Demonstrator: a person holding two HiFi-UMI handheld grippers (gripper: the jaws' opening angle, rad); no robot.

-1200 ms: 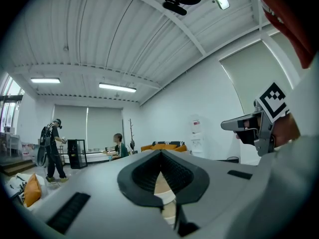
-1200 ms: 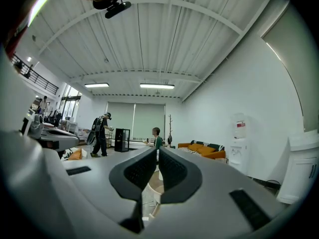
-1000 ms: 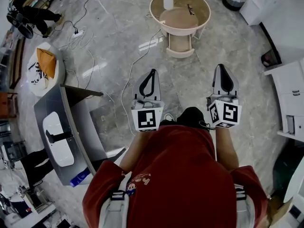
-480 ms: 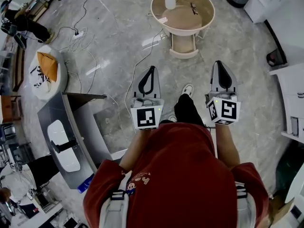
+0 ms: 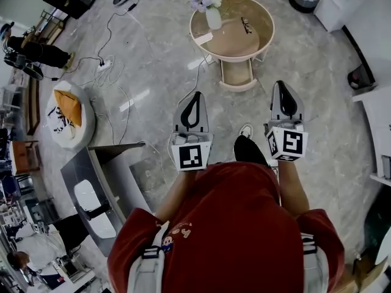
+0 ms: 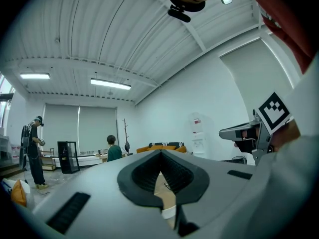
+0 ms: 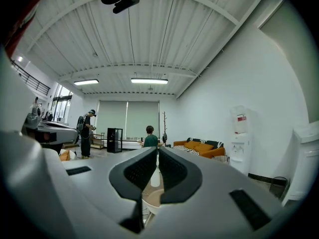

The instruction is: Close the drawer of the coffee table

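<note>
The round beige coffee table [image 5: 259, 12] stands ahead at the top of the head view. Its drawer [image 5: 237, 73] sticks out towards me, open. A white vase with flowers [image 5: 213, 17] and a pair of glasses [image 5: 247, 24] sit on its top. My left gripper [image 5: 197, 95] and right gripper [image 5: 280, 84] are held level side by side, both short of the drawer and touching nothing. Both have their jaws together with nothing between them. In the right gripper view the vase [image 7: 155, 177] and the coffee table [image 7: 152, 197] show through the gap behind the right gripper [image 7: 157, 150].
A grey desk [image 5: 113, 179] stands at my left. A white round pouffe with an orange bag [image 5: 69, 116] and floor cables [image 5: 116, 81] lie further left. White cabinets [image 5: 376, 112] line the right side. Two people [image 7: 149, 136] stand far across the room.
I have walked forward over the marble floor with both grippers held level. The desk has slid back on my left and the coffee table is a little nearer. Jaws unchanged.
</note>
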